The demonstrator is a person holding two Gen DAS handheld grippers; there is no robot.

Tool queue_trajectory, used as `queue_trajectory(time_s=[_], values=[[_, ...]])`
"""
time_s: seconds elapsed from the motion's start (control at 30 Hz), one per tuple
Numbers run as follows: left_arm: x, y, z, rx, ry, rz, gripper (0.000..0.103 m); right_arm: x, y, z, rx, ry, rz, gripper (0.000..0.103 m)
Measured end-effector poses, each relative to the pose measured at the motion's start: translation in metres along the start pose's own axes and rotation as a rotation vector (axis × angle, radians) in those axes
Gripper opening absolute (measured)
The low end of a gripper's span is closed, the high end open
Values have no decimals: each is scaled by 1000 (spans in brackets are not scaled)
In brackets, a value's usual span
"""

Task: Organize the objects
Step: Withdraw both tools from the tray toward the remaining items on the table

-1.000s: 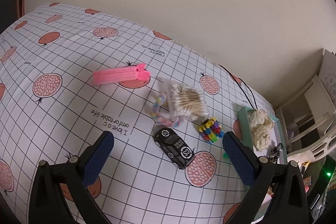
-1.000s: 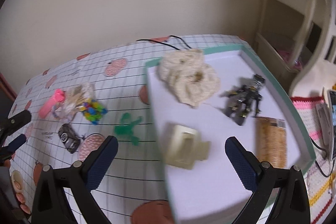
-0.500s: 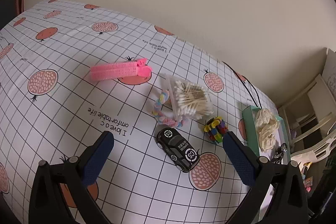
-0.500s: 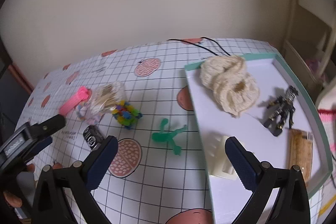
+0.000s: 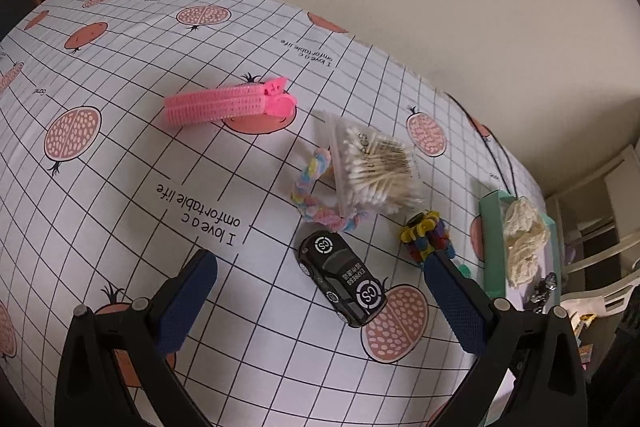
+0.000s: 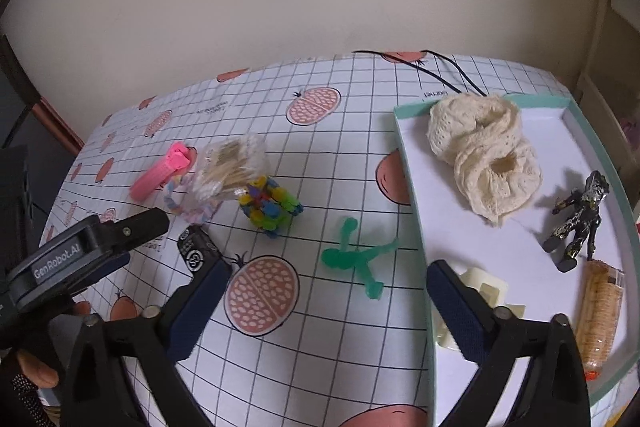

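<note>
My left gripper point(image 5: 320, 263) is open above a black toy car point(image 5: 341, 279), which lies between its blue pads without touching them. Beyond the car lie a pastel braided ring point(image 5: 316, 195), a bag of cotton swabs point(image 5: 372, 167), a multicoloured bead toy point(image 5: 426, 237) and a pink hair clip point(image 5: 228, 103). My right gripper point(image 6: 328, 271) hangs wide over the cloth with its jaws closing and nothing between the pads; a green plastic figure point(image 6: 358, 257) lies just ahead of it. The teal-rimmed white tray point(image 6: 576, 131) holds a cream knitted piece point(image 6: 484, 155), a dark robot figure point(image 6: 578, 221), a cream plastic part point(image 6: 486, 291) and a wrapped snack point(image 6: 600, 311).
The table wears a grid cloth printed with pomegranates point(image 6: 262, 295). A black cable point(image 6: 436, 71) runs along the far edge by the wall. The left gripper's body point(image 6: 84, 251) and a hand show at the lower left of the right wrist view. White furniture point(image 5: 600, 195) stands past the table's right end.
The right gripper swung left, off the tray and over the cloth toward the green figure. The left gripper sank closer to the black car, which now looks larger.
</note>
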State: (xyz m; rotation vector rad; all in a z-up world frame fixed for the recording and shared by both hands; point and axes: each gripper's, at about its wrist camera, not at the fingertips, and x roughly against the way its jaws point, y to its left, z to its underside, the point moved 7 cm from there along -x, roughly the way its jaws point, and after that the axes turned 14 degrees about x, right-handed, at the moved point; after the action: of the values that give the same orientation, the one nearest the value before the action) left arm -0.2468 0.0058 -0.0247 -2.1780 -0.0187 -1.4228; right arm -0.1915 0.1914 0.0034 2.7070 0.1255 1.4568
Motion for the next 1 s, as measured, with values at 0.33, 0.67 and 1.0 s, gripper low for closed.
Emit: queue_trajectory(time_s=[0.33,0.67,1.0], values=[[-16,-2,10,39,62,13,103,-1,-3,4,-16,11,-56,56],[-20,-10,11,44,74,36,103,-10,-8,14,5,55,15,41],[-24,-16,13,16,81,43,98,-21,-8,20,21,85,68,32]])
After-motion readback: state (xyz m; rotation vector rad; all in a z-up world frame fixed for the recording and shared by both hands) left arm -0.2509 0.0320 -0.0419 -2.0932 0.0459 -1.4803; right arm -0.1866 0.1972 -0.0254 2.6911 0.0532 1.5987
